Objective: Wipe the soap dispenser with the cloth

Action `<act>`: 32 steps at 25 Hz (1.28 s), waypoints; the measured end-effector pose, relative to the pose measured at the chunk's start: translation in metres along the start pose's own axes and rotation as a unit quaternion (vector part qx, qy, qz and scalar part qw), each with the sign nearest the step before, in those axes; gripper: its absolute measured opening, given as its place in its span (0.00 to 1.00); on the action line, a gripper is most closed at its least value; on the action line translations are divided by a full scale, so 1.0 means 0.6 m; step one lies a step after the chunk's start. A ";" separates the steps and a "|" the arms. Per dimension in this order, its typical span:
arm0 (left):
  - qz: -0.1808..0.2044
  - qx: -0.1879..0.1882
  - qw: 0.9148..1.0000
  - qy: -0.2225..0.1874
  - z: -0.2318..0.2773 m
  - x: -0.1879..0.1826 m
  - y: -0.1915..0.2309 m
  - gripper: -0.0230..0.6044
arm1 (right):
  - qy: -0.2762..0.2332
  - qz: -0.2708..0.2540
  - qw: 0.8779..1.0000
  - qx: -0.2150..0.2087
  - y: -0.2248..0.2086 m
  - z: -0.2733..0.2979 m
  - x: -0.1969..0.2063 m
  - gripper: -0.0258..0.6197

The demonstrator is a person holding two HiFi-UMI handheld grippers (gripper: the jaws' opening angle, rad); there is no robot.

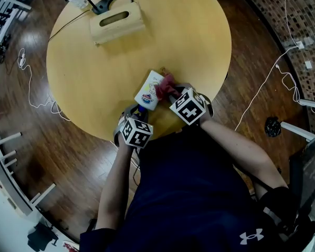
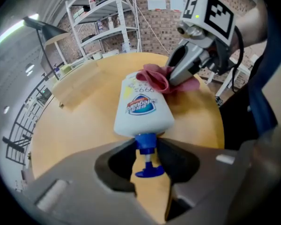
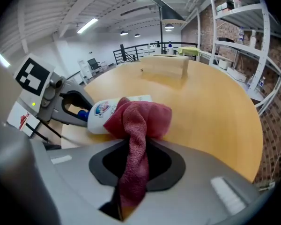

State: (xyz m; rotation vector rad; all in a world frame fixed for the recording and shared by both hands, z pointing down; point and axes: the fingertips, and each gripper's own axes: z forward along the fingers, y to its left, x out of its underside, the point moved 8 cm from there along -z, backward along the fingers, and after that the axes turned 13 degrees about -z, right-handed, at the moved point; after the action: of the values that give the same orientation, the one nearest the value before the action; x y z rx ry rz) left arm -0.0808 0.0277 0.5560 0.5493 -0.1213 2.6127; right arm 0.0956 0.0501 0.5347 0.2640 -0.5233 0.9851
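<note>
Dispenser [image 2: 143, 108] lying, pump neck pinched in left claw [image 2: 146, 150] | right claw [image 3: 135, 161] grips cloth [image 3: 147, 118] on it

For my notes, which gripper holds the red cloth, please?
The right gripper, red cloth pinched in its jaws; the left gripper grips the soap dispenser.

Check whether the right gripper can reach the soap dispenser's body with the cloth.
Likely yes: the cloth in the right gripper lies against the soap dispenser, and the left gripper holds only its pump neck, leaving the body free.
</note>
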 end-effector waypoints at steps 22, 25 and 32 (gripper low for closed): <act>0.021 -0.018 1.000 -0.013 0.008 -0.003 -0.014 0.26 | -0.037 -0.099 0.994 -0.019 0.030 0.018 -0.131 0.16; 0.016 -0.013 1.000 -0.020 0.009 -0.001 -0.015 0.27 | -0.037 -0.141 0.986 -0.082 0.093 0.049 -0.167 0.16; 0.029 -0.014 0.999 -0.025 0.008 0.000 -0.011 0.26 | -0.018 -0.088 0.996 -0.022 -0.013 0.042 -0.142 0.16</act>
State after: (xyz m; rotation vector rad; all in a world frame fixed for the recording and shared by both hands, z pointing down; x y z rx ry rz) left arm -0.0760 0.0327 0.5600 0.6098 -0.1935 2.6496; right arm 0.0568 -0.0270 0.5108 0.2830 -0.5439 0.7982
